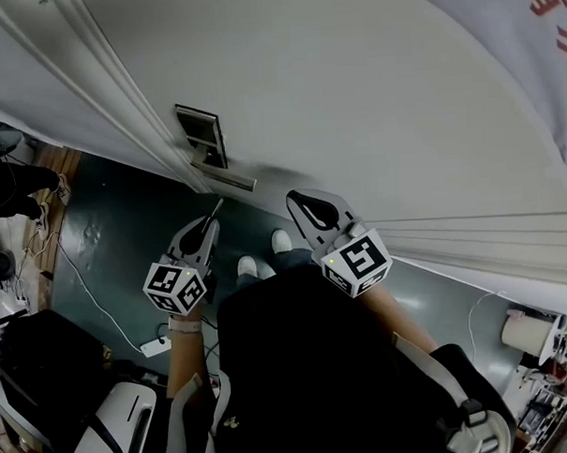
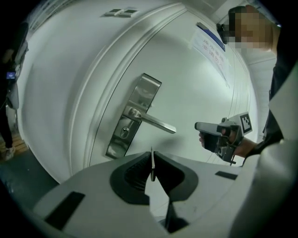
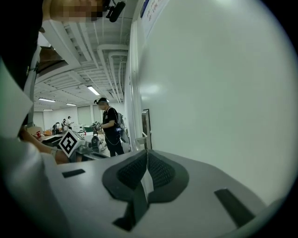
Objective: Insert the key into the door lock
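A steel lock plate (image 1: 201, 138) with a lever handle (image 1: 229, 179) sits on the white door (image 1: 372, 104). In the left gripper view the plate (image 2: 135, 109) shows its keyhole (image 2: 125, 132) below the lever (image 2: 157, 122). My left gripper (image 2: 152, 155) is shut on a thin key (image 2: 152, 168), blade edge-on, pointing toward the door a short way from the lock. From the head view the key (image 1: 215, 210) sticks out of the left gripper (image 1: 207, 226), below the lever. My right gripper (image 1: 299, 199) (image 3: 147, 151) is shut with nothing in it, off to the right of the handle near the door.
A paper notice (image 2: 210, 42) is stuck higher on the door. A white cable and a power strip (image 1: 155, 346) lie on the dark floor. Chairs (image 1: 114, 430) stand behind me. A person (image 3: 111, 126) stands in the room beyond the door edge.
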Motion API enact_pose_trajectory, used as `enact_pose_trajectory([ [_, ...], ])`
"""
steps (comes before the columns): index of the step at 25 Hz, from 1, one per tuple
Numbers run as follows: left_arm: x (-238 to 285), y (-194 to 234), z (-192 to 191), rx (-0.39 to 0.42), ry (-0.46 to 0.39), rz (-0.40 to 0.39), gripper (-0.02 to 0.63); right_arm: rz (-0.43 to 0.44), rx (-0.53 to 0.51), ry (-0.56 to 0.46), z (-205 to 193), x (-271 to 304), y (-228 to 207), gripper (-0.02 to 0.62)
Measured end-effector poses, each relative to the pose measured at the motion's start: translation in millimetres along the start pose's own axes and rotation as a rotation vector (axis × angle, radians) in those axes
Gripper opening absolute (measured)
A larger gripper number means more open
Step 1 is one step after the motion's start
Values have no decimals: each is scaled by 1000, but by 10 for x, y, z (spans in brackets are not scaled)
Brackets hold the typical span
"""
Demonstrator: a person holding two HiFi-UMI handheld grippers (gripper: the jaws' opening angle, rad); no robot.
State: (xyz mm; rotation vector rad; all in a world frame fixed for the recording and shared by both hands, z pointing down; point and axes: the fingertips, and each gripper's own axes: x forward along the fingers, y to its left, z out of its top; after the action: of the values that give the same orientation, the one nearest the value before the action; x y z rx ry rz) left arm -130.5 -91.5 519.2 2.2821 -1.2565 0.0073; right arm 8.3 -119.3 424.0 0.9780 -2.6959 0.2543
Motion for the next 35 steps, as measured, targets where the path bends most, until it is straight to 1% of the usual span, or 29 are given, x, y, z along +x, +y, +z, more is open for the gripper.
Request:
enact_pose_trajectory([
  [6,78,247,60,-211,-82,18,28,46,-20,37,-6,119,-56,20],
  [11,158,374,98,-347,-142,8,28,80,-15,67,-57,168,-91,20],
  [14,192,448,109,-443,-183,0,28,101,-20,79,-78,188,-86,20],
  [16,221,499,93,-496,-198,-3,28,111,-23,83,-84,196,-79,20],
  [25,367,644,102,-664,-246,-14,28,126,-5,103,-128,211,-146,20],
  [27,410,651,144,-688,-267,-32,28,124,-6,108,-137,212,-170,20],
  [29,435,676,140,-708,-265,-28,28,124,-5,110,-141,213,-187,20],
  [35,501,722,195,-757,-289,-48,28,132,-14,115,-150,216,-211,20],
])
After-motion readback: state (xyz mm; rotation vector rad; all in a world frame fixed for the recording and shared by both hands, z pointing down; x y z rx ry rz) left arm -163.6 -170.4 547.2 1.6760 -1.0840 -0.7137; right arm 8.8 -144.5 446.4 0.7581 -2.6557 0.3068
